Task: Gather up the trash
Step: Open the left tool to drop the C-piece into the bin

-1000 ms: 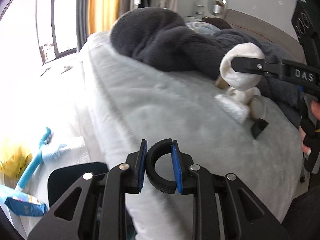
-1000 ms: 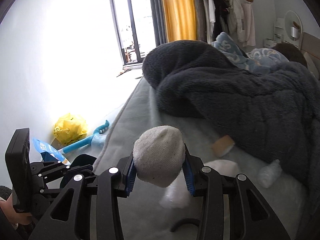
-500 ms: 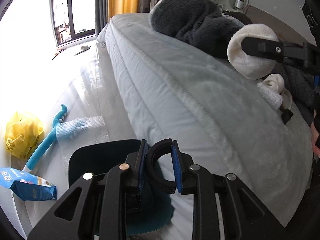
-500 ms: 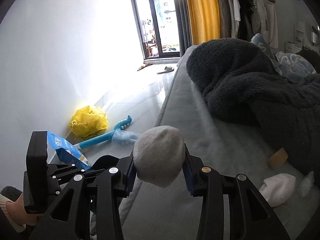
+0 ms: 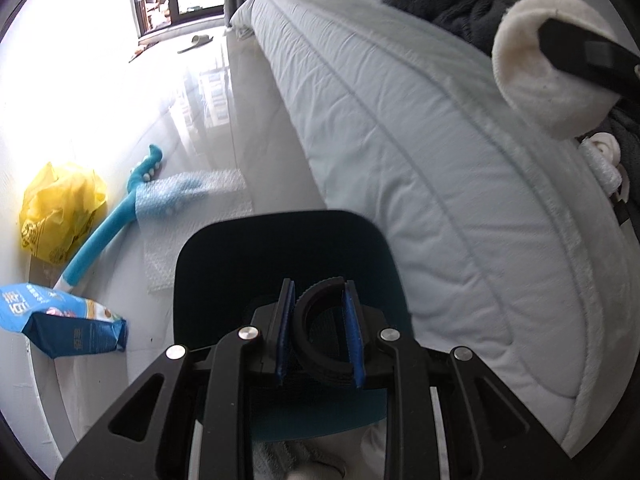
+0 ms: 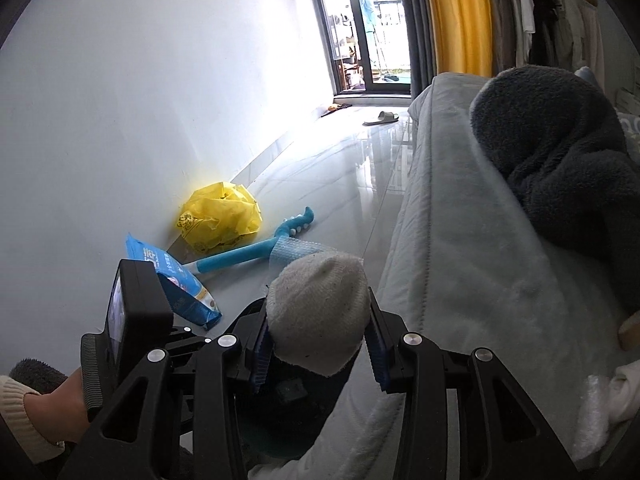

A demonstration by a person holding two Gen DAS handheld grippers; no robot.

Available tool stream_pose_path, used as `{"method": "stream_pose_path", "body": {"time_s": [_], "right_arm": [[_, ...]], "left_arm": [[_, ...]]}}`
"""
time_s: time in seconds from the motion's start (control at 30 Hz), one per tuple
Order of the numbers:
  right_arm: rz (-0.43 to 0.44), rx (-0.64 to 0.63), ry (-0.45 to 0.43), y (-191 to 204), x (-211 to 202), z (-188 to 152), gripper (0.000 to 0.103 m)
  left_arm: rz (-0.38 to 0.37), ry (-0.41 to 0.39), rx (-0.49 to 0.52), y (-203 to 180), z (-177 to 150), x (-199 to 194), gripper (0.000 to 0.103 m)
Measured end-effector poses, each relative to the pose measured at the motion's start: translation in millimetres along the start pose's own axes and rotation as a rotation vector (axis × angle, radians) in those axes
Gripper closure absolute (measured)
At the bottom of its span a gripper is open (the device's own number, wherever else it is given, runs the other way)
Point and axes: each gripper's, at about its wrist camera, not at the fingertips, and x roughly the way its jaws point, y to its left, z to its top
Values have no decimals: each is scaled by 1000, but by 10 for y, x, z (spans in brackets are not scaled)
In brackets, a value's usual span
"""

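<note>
The left gripper point(image 5: 319, 328) has its blue-padded fingers point(image 5: 285, 332) closed on a black ring point(image 5: 320, 344): a short ribbed band, thick-walled and hollow, standing on edge between the pads. It hangs over the dark teal bin point(image 5: 224, 264), which sits on the floor against the side of the bed point(image 5: 420, 140). The bin's near rim is hidden behind the gripper frame, and what lies inside cannot be made out.

The right gripper point(image 6: 318, 344) has its fingers point(image 6: 260, 356) clamped on a sock ball point(image 6: 318, 312), off-white and knitted, with dark specks and a greyish cast on its rounded top. In the left wrist view the same ball point(image 5: 536, 68) shows at 2 o'clock, cream and fuzzy, part covered by a black finger across it. Below the ball in the right wrist view the bin point(image 6: 280, 420) is mostly screened by the gripper and hard to read.

On the floor at 9 to 10 o'clock of the left view lie a yellow bag point(image 5: 60, 216), a blue brush point(image 5: 116, 216) under a strip of bubble wrap point(image 5: 188, 192), and a blue packet point(image 5: 60, 324). A dark blanket point(image 6: 560, 140) is heaped on the bed. At 3 o'clock more white scraps point(image 5: 600, 160) rest on the bed edge, cut off by the frame. A hand point(image 6: 56, 408) shows at 8 o'clock in the right view.
</note>
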Motion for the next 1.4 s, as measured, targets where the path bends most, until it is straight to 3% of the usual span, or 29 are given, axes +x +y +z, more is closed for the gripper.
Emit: {"method": "stream_pose_path", "body": {"time_s": [0.27, 0.4, 0.5, 0.6, 0.63, 0.87, 1.17, 1.4], "right_arm": [[26, -17, 65, 181, 282, -5, 62], [43, -20, 92, 266, 413, -10, 62], [53, -26, 113, 336, 510, -16, 62], [62, -35, 138, 410, 633, -40, 62], [61, -39, 148, 435, 682, -50, 62], [43, -35, 212, 463, 967, -143, 62], [7, -6, 305, 469, 1326, -306, 62], [8, 23, 375, 480, 1572, -430, 62]], "left_arm": [[-6, 116, -45, 284, -159, 182, 77], [-4, 138, -72, 390, -209, 185, 75], [4, 151, -90, 475, -238, 177, 64], [1, 150, -118, 565, -258, 150, 41], [3, 141, -124, 593, -264, 125, 36], [-8, 57, -144, 727, -248, -75, 29], [-15, -120, -142, 809, -153, -486, 18], [-25, -244, -143, 815, -64, -817, 17]]}}
